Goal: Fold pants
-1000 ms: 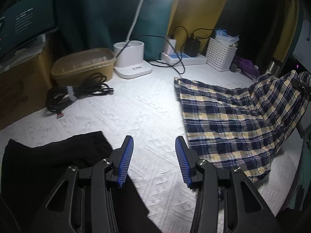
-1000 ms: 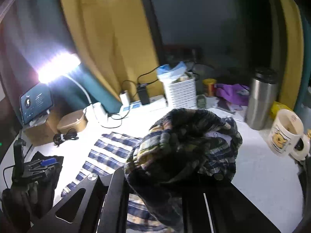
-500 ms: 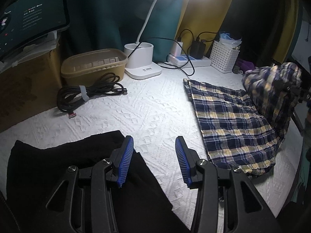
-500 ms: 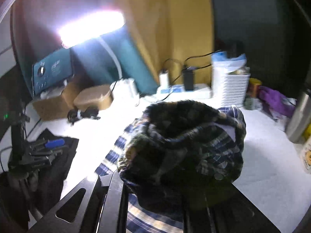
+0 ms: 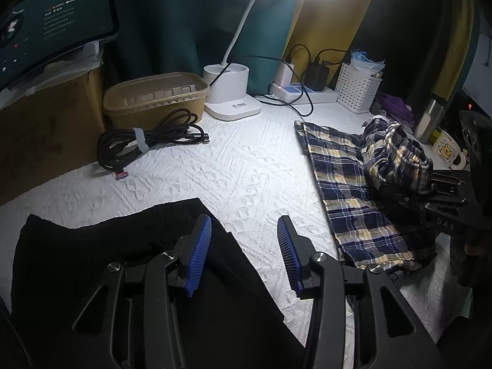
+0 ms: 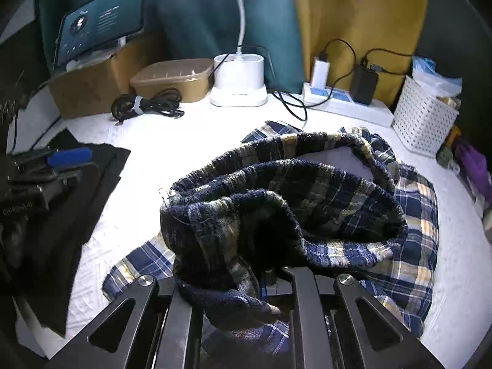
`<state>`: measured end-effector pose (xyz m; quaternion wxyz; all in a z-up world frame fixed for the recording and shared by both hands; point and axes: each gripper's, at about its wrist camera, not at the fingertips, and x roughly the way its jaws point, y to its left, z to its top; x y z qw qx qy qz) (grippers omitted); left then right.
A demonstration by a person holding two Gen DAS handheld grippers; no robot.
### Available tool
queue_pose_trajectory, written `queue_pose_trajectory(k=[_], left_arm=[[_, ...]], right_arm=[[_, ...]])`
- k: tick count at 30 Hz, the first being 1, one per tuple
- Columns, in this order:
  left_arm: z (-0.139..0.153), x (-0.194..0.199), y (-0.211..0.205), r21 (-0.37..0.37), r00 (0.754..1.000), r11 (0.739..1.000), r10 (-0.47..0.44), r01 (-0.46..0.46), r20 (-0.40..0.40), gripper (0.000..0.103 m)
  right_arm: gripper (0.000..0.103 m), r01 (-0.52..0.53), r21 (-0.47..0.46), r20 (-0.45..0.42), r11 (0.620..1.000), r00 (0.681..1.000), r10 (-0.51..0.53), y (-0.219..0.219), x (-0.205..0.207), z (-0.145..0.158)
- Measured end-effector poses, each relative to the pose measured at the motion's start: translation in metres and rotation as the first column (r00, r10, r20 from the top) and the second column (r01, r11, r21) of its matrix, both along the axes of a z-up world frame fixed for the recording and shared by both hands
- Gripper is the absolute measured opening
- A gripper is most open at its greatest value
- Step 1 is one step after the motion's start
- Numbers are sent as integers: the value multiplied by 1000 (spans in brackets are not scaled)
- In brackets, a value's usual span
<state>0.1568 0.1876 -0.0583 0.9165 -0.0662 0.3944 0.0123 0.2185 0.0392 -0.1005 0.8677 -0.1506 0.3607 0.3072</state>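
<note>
White textured tabletop (image 5: 246, 169); plaid pants (image 5: 353, 190) lie flat at right, waistband end bunched and lifted above them. Black garment (image 5: 92, 261) near left. Right gripper (image 6: 270, 279) clamped on the waistband. Left gripper (image 5: 244, 252) wide open, empty, above the black garment's edge.

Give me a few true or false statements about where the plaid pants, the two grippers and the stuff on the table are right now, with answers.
1. The right gripper is clamped on the plaid pants. True.
2. The left gripper holds the black garment. False: it is open and empty above it.
3. The plaid pants lie fully flat. False: the waistband end is bunched and lifted over the legs.
4. The bundled black cable lies in front of the tan container. True.
5. The lamp is off. False: it shines brightly.
</note>
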Motion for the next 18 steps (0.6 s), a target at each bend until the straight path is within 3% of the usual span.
queue_pose_trajectory(k=[2,3,4,12,18], left_arm=[[1,1,0,0,1000,1000,4,-4,0,44],[1,1,-1,1,1000,1000,6,-6,0,44],[2,1,-2,2,1000,1000,7,-7,-1,44],[12,6,-17,18,1000,1000,13,-14,8,44],[21,17,-40,39,1000,999,-9,8,19,44]], right_arm=[[47,-26,24,0,999,1000,27,1,-3,3],[67,-45,37,6,998,999,45,1,-6,5],[77,-60,45,12,997,998,59,1,-9,7],[77,-76,113,42,991,997,72,-25,-21,26],[77,-17,165,57,986,998,7,-68,-16,38]])
